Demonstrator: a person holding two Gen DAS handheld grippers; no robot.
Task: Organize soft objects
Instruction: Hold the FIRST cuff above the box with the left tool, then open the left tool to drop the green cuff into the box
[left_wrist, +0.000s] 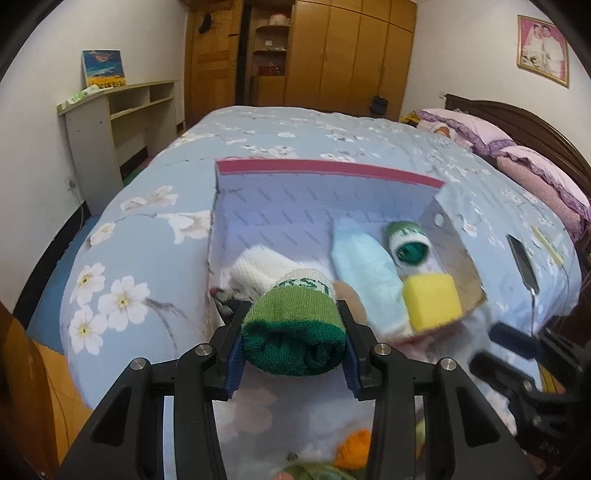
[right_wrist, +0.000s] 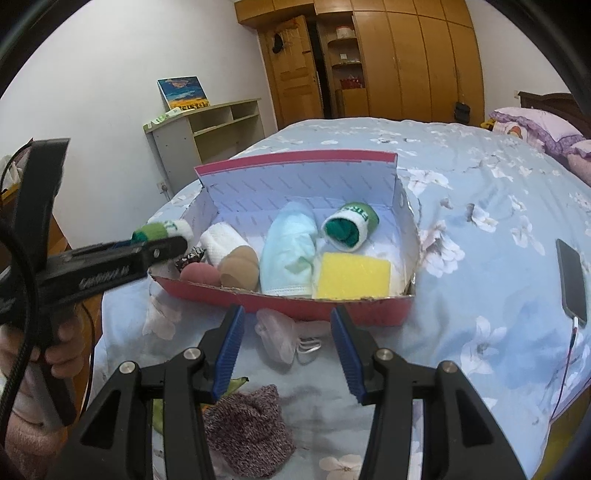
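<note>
Left gripper (left_wrist: 293, 341): held level at the box's left end, jaws pinching a rolled green-and-white knit sock (left_wrist: 295, 325).
Red cardboard box (right_wrist: 295, 302): on the floral-quilted bed (right_wrist: 480, 229).
Right gripper (right_wrist: 288, 350): jaws spread, empty, before the box.

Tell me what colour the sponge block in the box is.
Yellow; the sponge block shows best in the right wrist view.

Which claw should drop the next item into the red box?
Left. The left claw is shut on the green rolled sock at the red box edge. The right claw is open and empty, short of the box.
</note>
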